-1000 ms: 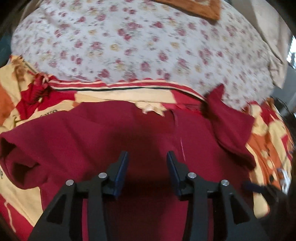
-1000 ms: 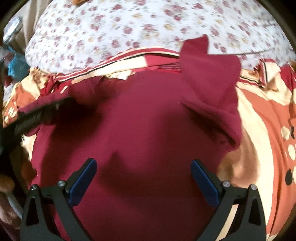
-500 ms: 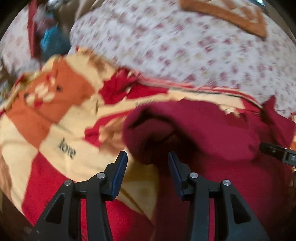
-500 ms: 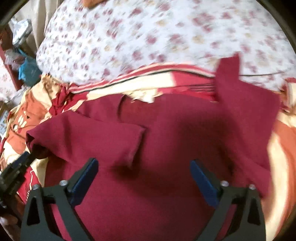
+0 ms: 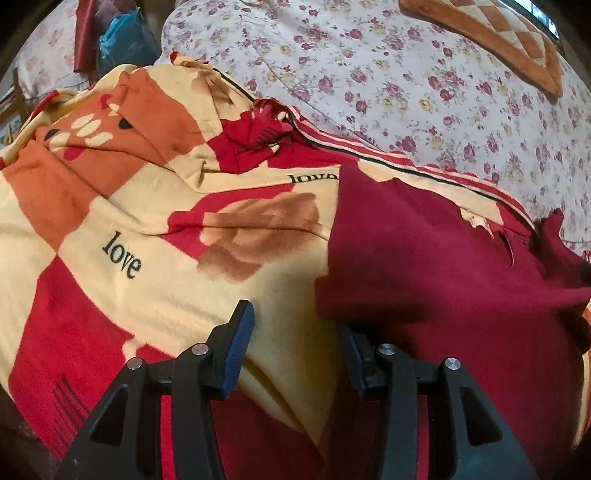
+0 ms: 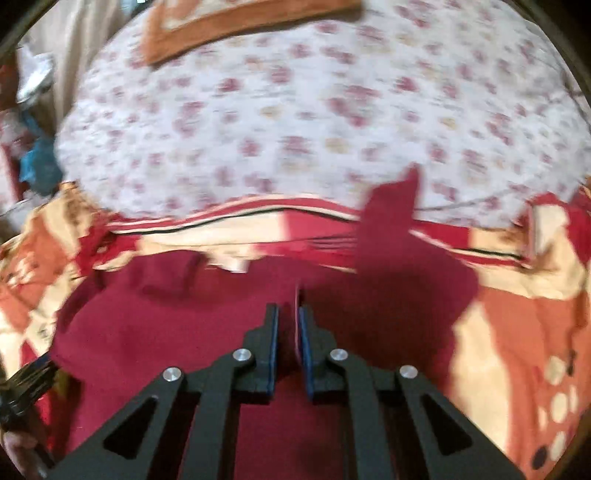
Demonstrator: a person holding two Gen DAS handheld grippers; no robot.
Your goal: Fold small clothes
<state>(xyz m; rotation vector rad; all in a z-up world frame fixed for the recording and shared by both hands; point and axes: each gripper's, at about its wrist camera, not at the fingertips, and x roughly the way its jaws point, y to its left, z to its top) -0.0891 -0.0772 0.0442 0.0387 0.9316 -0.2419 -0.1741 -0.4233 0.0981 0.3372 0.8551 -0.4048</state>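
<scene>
- The left gripper (image 5: 291, 345) is hanging with its jaws spread wide and nothing between them; its left pad is sitting over bare blanket, while its right finger is tucking under the near-left edge of the dark red garment (image 5: 443, 258).
- That garment is lying ahead and to the right of the left claw, spread on the patterned blanket (image 5: 110, 229); a folded sleeve edge is forming a thick rounded lip just beyond the right finger.
- Ahead and to the left of this claw the blanket is showing orange, cream and red patches with the word "love" printed on it; it is bunching into a ridge farther ahead.
- Beyond the ridge a floral sheet (image 5: 369, 74) is stretching across the far side, with an orange-bordered cushion (image 5: 491, 33) lying on it at the far right; a blue bag (image 5: 122, 40) is sitting far ahead to the left.
- The right gripper (image 6: 288, 332) is showing its jaws drawn narrow, pinching a thin upright fold of the garment (image 6: 166, 325) between the pads; this view is blurring with motion.
- The red cloth is filling the ground directly under and ahead of the right claw; one sleeve (image 6: 391, 218) is sticking up ahead and to the right, overlapping the striped blanket (image 6: 517, 332) border and the sheet (image 6: 295, 110) edge.
- At the near-left of the right claw a dark shape is intruding at the frame edge; what it is cannot be told.
</scene>
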